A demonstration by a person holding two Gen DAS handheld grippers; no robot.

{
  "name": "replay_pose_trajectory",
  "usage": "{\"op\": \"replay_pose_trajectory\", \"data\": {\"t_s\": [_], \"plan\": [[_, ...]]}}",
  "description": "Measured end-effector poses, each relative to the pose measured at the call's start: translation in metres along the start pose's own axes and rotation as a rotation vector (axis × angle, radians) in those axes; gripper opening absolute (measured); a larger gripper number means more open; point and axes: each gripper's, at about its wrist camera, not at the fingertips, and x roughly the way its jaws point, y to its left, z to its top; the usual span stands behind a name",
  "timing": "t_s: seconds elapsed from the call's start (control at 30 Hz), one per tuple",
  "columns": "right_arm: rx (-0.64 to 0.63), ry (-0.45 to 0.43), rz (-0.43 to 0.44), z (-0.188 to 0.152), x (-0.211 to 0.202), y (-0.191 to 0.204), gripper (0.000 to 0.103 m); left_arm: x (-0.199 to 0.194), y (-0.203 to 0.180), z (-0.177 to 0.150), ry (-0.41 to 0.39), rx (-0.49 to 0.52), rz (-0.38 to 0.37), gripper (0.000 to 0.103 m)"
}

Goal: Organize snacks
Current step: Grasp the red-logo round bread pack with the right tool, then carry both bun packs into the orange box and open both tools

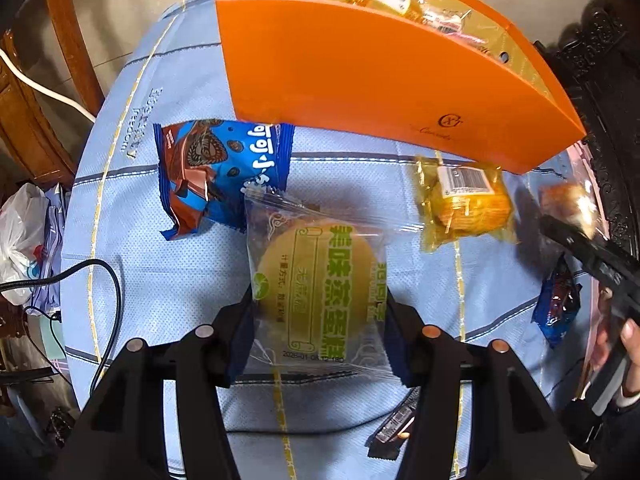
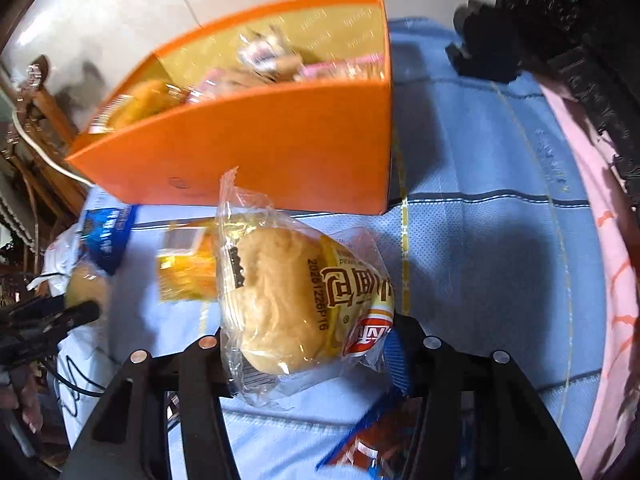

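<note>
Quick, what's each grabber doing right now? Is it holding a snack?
Left gripper: closed on the round steamed cake packet.
Right gripper: closed on the wrapped bread bun.

Light blue checked cloth (image 1: 168, 264) spread over the table. White cable (image 1: 44, 90) and wooden furniture (image 1: 24, 128) off its left edge, white plastic bag (image 1: 20, 236) below, black cable (image 1: 108, 280) looping onto the cloth. Dark carved furniture (image 1: 608, 92) at right.

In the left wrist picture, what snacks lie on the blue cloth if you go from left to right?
Blue cookie packet → round cake held in the left gripper → yellow packet → small dark blue packet.
</note>
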Motion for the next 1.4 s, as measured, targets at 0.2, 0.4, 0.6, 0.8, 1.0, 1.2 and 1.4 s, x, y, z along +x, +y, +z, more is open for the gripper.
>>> {"op": "replay_pose_trajectory", "data": {"t_s": [0.2, 0.4, 0.6, 0.8, 1.0, 1.2, 1.4], "plan": [[-0.015, -0.054, 0.028, -0.004, -0.035, 0.008, 0.055, -0.018, -0.005, 0.004, -0.034, 0.012, -0.016, 0.054], [-0.037, -0.104, 0.048, 0.003, -0.059, 0.018, 0.055, -0.05, -0.013, 0.013, -0.096, 0.027, -0.035, 0.054], [-0.064, -0.176, 0.073, 0.022, -0.086, 0.03, 0.055, -0.085, -0.022, 0.034, -0.172, 0.034, -0.069, 0.054], [-0.094, -0.245, 0.085, 0.052, -0.105, 0.039, 0.055, -0.106, -0.029, 0.07, -0.229, 0.032, -0.086, 0.054], [-0.107, -0.296, 0.089, 0.093, -0.111, 0.043, 0.055, -0.113, -0.043, 0.111, -0.274, 0.048, -0.086, 0.054], [-0.056, -0.306, 0.098, 0.137, -0.094, 0.042, 0.055, -0.106, -0.055, 0.162, -0.275, 0.042, -0.088, 0.055], [-0.021, -0.293, 0.09, 0.16, -0.071, 0.043, 0.055, -0.086, -0.065, 0.193, -0.256, 0.042, -0.066, 0.055]]}}
